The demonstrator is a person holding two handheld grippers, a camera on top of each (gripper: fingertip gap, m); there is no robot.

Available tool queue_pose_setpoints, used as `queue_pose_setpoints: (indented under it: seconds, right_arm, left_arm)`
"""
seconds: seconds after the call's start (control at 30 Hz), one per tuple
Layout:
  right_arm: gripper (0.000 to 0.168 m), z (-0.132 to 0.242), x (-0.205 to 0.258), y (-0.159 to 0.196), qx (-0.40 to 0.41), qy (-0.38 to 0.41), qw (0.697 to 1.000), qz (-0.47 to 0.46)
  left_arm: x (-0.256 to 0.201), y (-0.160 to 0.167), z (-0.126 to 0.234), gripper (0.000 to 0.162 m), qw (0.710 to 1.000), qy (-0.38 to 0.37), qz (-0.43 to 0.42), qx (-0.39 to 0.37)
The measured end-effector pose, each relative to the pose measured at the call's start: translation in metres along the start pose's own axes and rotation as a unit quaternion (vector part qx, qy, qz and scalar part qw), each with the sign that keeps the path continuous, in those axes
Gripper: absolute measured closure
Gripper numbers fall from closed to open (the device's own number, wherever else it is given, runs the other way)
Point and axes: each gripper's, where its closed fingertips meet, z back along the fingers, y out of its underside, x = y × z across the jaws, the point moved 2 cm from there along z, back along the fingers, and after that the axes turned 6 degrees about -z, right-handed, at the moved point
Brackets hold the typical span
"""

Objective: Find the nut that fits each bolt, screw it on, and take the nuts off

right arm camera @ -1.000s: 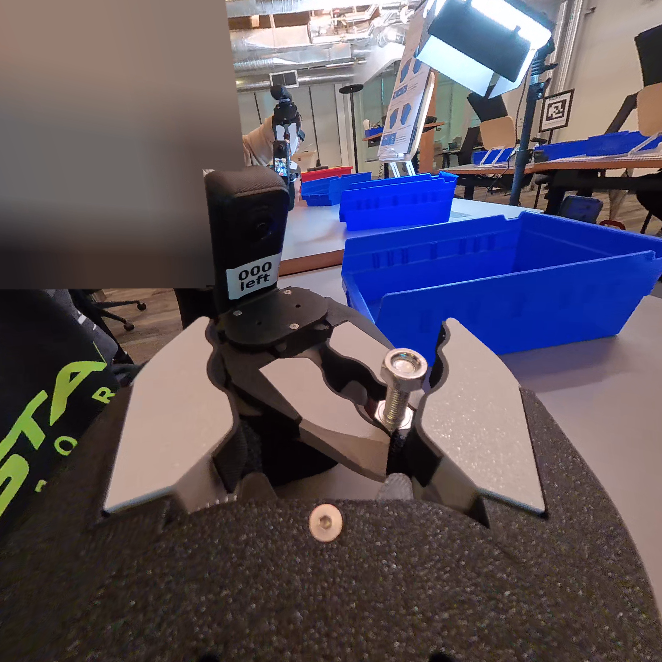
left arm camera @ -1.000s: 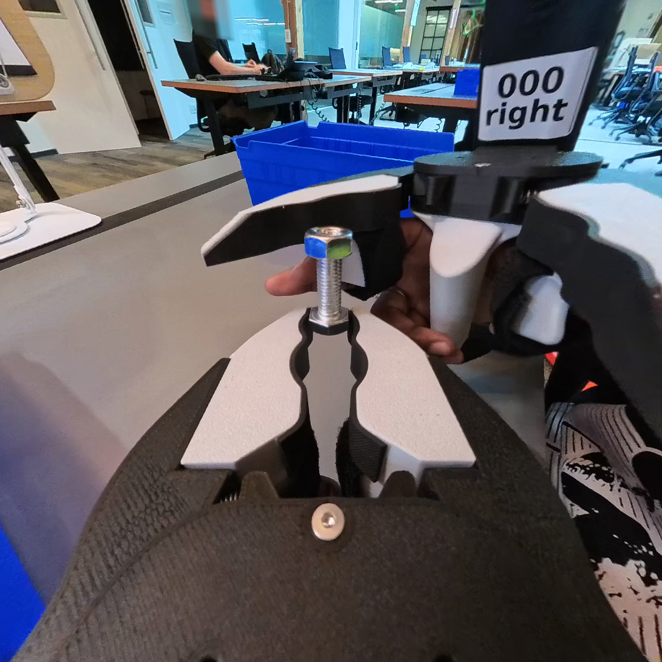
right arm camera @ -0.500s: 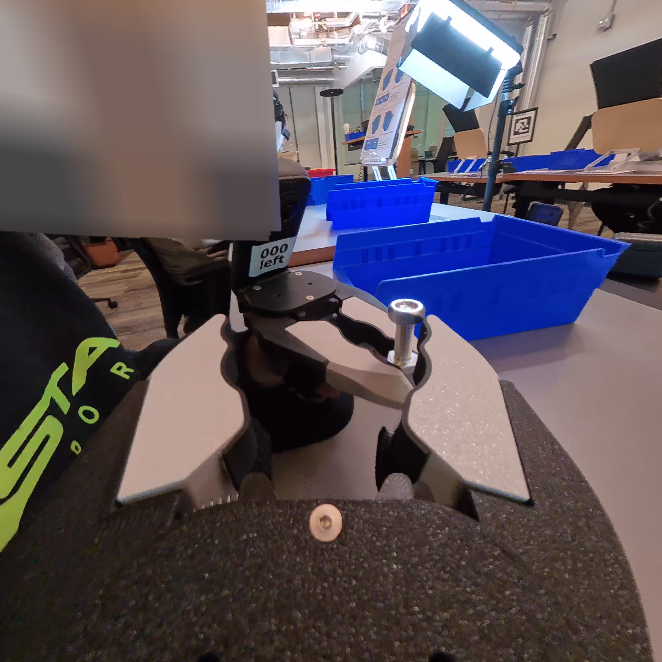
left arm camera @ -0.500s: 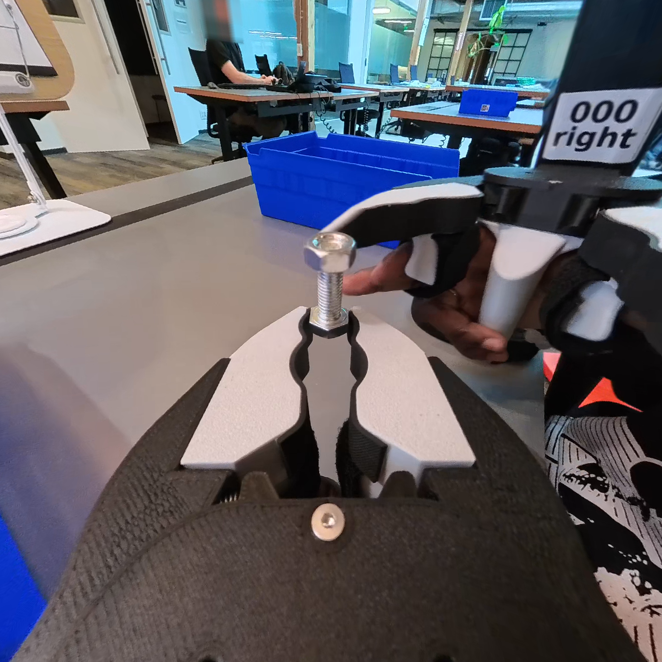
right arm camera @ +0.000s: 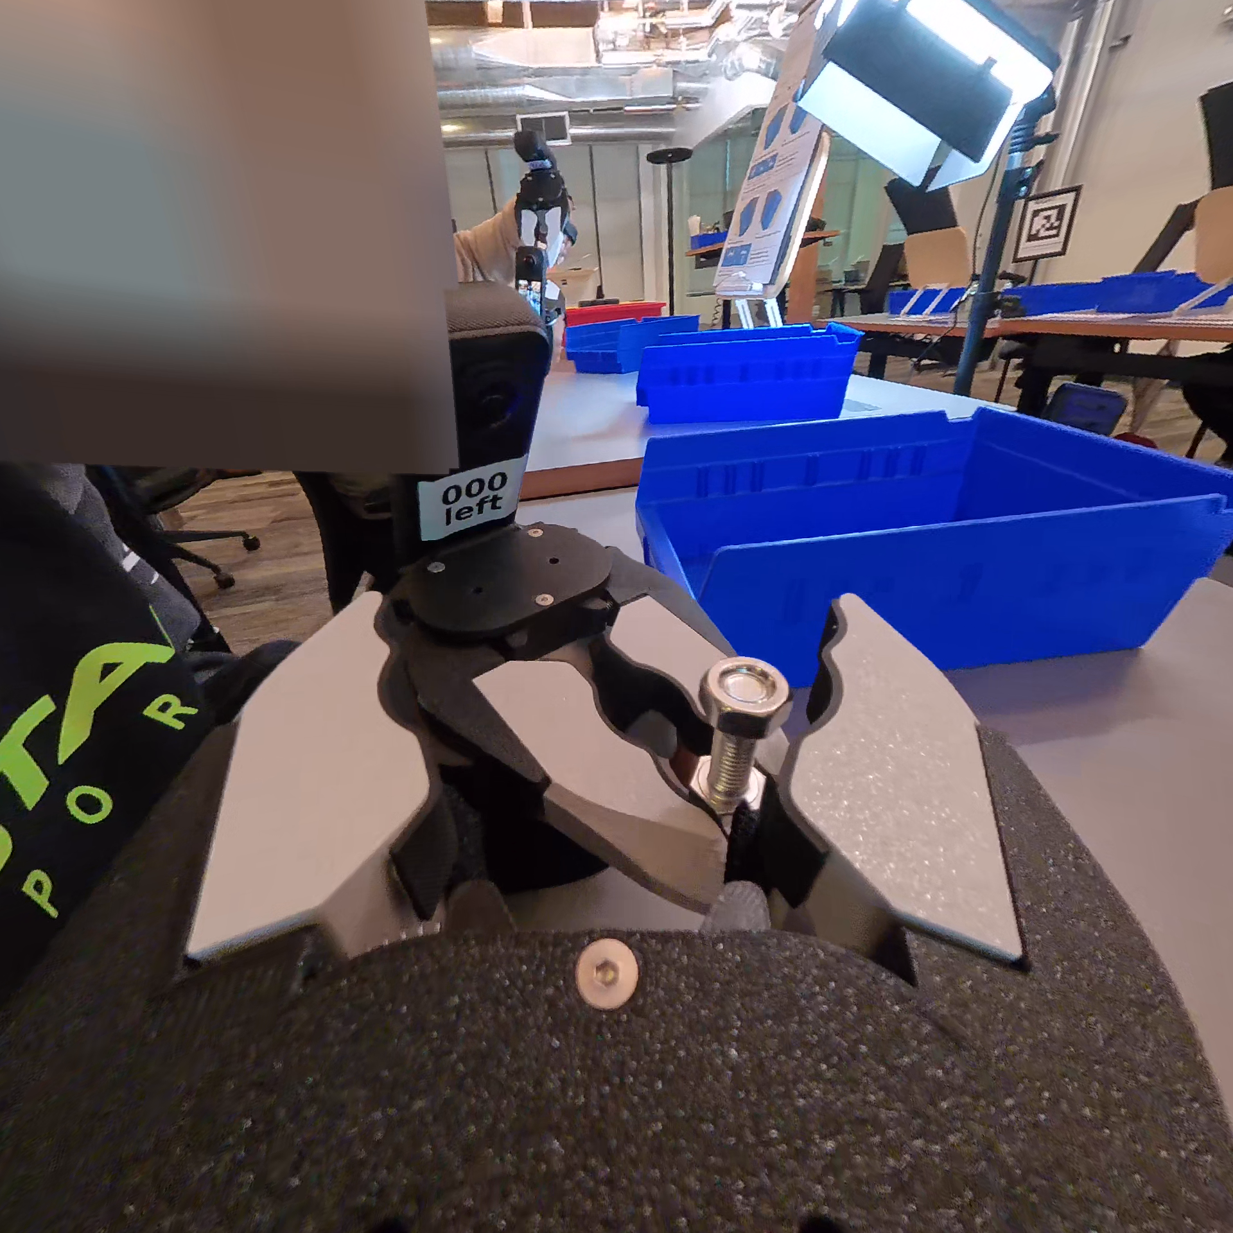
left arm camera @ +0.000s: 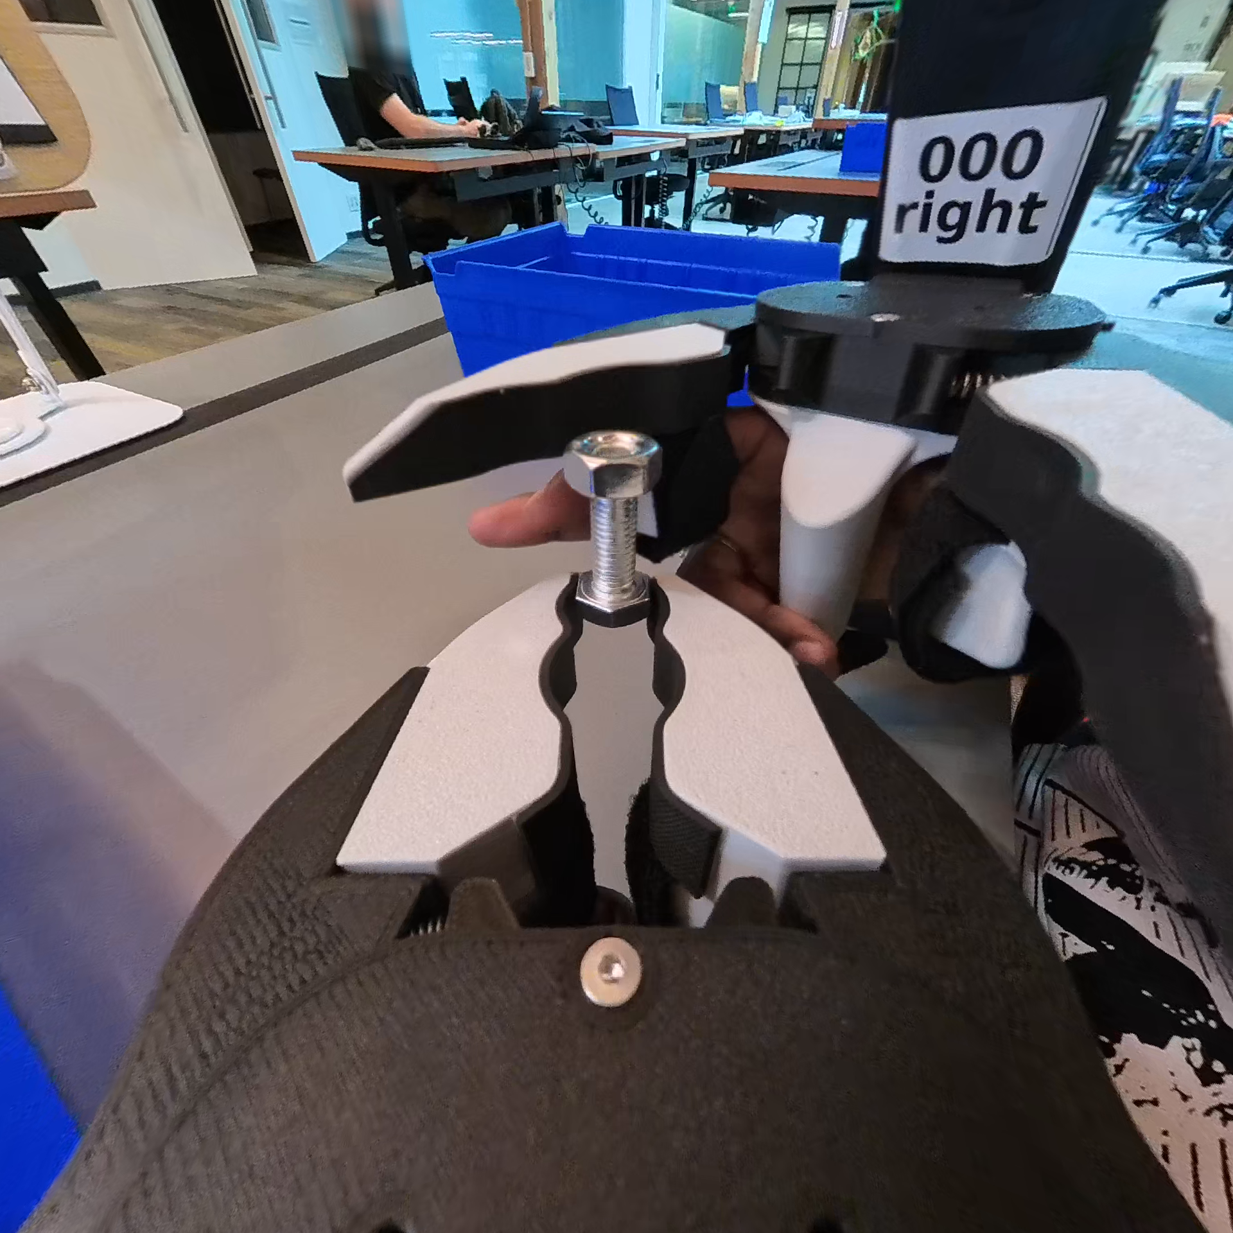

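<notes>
My left gripper (left arm camera: 612, 600) is shut on a silver hex nut (left arm camera: 612, 597). A silver hex bolt (left arm camera: 614, 527) stands upright, threaded into the nut, with its head on top. My right gripper (right arm camera: 607, 600) is wide open and reaches in from the right, level with the bolt head. In the right wrist view the bolt (right arm camera: 737, 734) stands between its two fingers, close to the right finger (right arm camera: 901, 767), and no finger touches it. In the left wrist view one right finger (left arm camera: 534, 407) passes just behind the bolt head. A bare hand holds the right gripper's handle.
A large blue bin (right arm camera: 934, 567) stands on the grey table (left arm camera: 233, 534) just beyond the grippers, also in the left wrist view (left arm camera: 600, 293). A white stand base (left arm camera: 80, 427) lies at the far left. More blue bins (right arm camera: 740, 373) sit on a farther table.
The right gripper drew back to the right half a second ago, then came back around the bolt head, still open. The left gripper kept its hold on the nut.
</notes>
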Motion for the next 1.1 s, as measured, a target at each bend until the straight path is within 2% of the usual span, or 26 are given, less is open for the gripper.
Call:
queue_pose_setpoints:
  seconds: [0.33, 0.5, 0.57, 0.87, 1.1]
  right_arm:
    - [0.057, 0.02, 0.01, 0.004, 0.0, 0.028, 0.999, 0.024]
    - [0.073, 0.04, 0.015, 0.004, -0.014, 0.052, 0.998, 0.03]
    - [0.074, 0.044, 0.012, 0.002, -0.026, 0.063, 0.997, 0.032]
    - [0.059, 0.016, -0.002, -0.001, -0.034, 0.029, 0.999, 0.001]
    - [0.061, 0.001, -0.003, 0.001, -0.025, 0.017, 1.0, 0.001]
  left_arm:
    - [0.006, 0.0, 0.002, 0.144, 1.0, -0.013, 0.022, -0.007]
    - [0.007, -0.001, 0.002, 0.143, 1.0, -0.015, 0.026, -0.01]
    - [0.007, -0.001, 0.002, 0.143, 1.0, -0.015, 0.023, -0.009]
    - [0.003, 0.0, 0.001, 0.143, 1.0, -0.005, 0.01, -0.002]
    - [0.001, 0.002, -0.001, 0.143, 1.0, -0.005, 0.002, 0.006]
